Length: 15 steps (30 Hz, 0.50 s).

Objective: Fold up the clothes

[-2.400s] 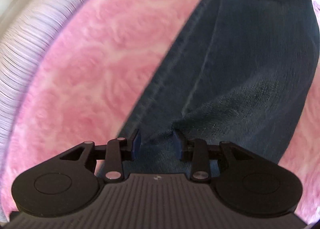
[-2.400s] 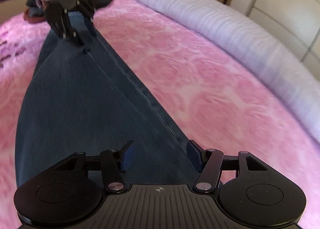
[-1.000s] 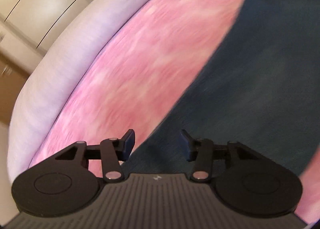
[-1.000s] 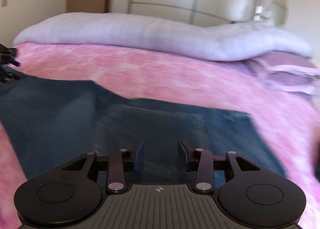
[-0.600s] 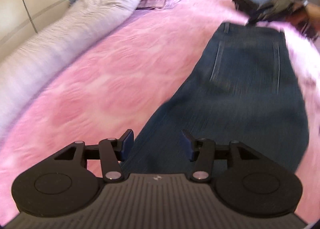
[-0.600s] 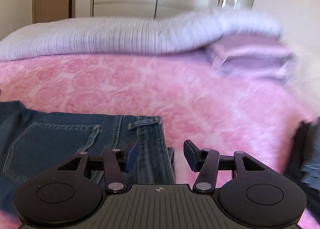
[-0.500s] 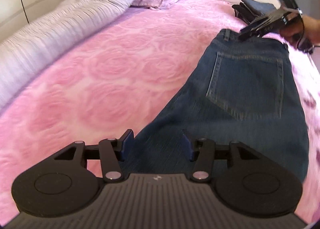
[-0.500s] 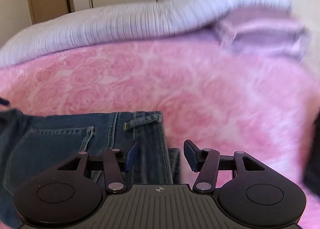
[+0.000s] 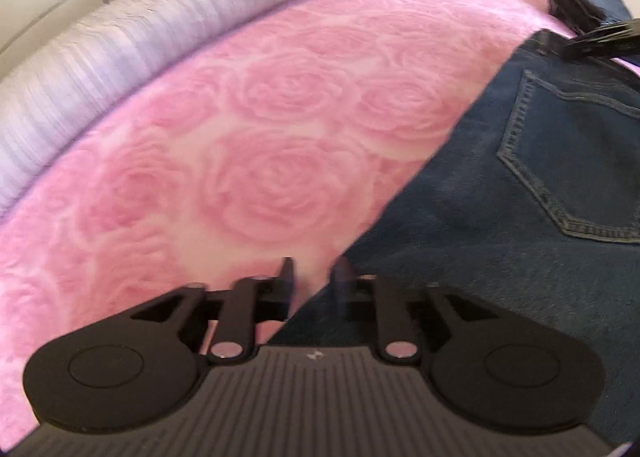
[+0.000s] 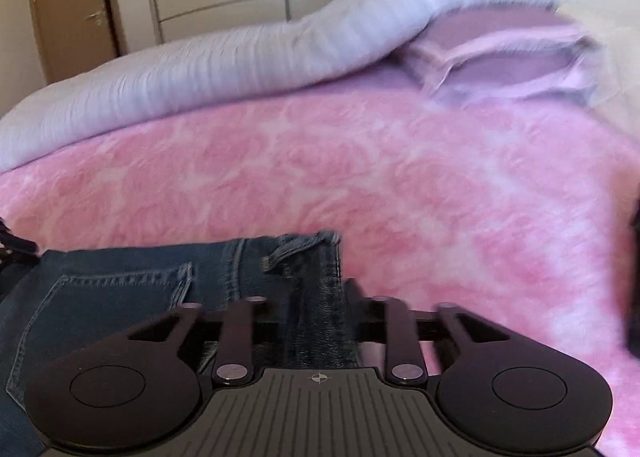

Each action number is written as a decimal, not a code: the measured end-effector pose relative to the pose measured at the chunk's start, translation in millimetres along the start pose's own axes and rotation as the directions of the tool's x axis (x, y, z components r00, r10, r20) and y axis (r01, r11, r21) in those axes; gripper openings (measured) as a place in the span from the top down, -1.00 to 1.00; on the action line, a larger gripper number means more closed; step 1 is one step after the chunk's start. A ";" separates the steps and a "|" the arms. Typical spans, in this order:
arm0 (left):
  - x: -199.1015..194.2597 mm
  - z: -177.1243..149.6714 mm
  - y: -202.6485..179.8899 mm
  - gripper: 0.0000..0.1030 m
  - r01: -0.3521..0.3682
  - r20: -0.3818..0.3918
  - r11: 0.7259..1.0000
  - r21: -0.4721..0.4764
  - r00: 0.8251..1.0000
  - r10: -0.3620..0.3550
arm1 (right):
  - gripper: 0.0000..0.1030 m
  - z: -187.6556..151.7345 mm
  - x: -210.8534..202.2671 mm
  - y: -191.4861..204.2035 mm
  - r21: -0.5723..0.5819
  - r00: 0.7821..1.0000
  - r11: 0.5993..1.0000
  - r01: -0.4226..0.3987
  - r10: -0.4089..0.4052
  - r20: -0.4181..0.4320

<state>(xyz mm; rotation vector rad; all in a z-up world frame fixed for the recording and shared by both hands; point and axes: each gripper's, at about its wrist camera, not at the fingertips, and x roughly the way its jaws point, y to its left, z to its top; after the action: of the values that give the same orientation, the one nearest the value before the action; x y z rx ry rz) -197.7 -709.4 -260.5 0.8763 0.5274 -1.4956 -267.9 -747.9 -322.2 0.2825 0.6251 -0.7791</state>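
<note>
1 jeans (image 10: pixel 120 289) on 1 blanket (image 10: pixel 400 185), gripped by 1 right hand-held gripper (image 10: pixel 318 301).

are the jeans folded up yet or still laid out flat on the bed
Still laid out. The jeans lie flat on the pink blanket, back pocket up, seat and leg unfolded. The right gripper pinches the waistband.

Both wrist views skim low over the pink blanket (image 9: pixel 248 161), sharing the jeans (image 10: pixel 120 289) from opposite ends.
</note>
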 end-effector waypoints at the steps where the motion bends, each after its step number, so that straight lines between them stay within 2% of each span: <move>1: -12.7 -3.1 3.0 0.47 -0.023 0.020 1.000 0.003 1.000 0.023 | 0.31 -1.8 -19.0 1.6 -0.027 0.998 0.999 0.042 -0.041 0.041; 3: -41.1 -10.9 4.8 0.49 -0.036 0.062 0.999 0.019 0.997 0.035 | 0.26 -11.3 -56.8 5.6 -0.057 0.994 0.997 0.052 -0.047 0.096; 5: -74.0 -26.2 0.0 0.47 -0.035 0.106 0.997 0.074 0.994 0.027 | 0.15 -32.3 -96.5 15.0 -0.085 0.991 0.996 0.035 -0.023 0.135; 8: -129.0 -66.0 -31.0 0.33 -0.033 0.201 0.970 0.241 0.980 -0.016 | 0.04 -76.1 -146.7 34.6 -0.086 0.988 0.996 -0.036 0.048 0.145; 10: -157.1 -96.1 -61.7 0.24 -0.001 0.246 0.930 0.367 0.964 -0.096 | 0.02 -107.7 -167.4 51.3 -0.055 0.989 0.995 -0.082 0.088 0.119; 12: -173.0 -126.0 -96.9 0.16 0.017 0.252 0.870 0.493 0.954 -0.161 | 0.01 -133.5 -176.2 69.5 -0.006 0.991 0.995 -0.103 0.103 0.085; 15: -165.7 -145.6 -141.3 0.21 -0.034 0.253 0.802 0.596 0.956 -0.147 | 0.01 -163.3 -182.9 89.9 0.109 0.991 0.986 -0.128 0.124 0.040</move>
<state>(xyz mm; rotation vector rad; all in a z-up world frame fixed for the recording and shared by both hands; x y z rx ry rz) -313.2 -474.8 -244.1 1.0997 -0.1623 -1.8469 -370.4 -508.1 -336.1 0.4065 0.5277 -0.6964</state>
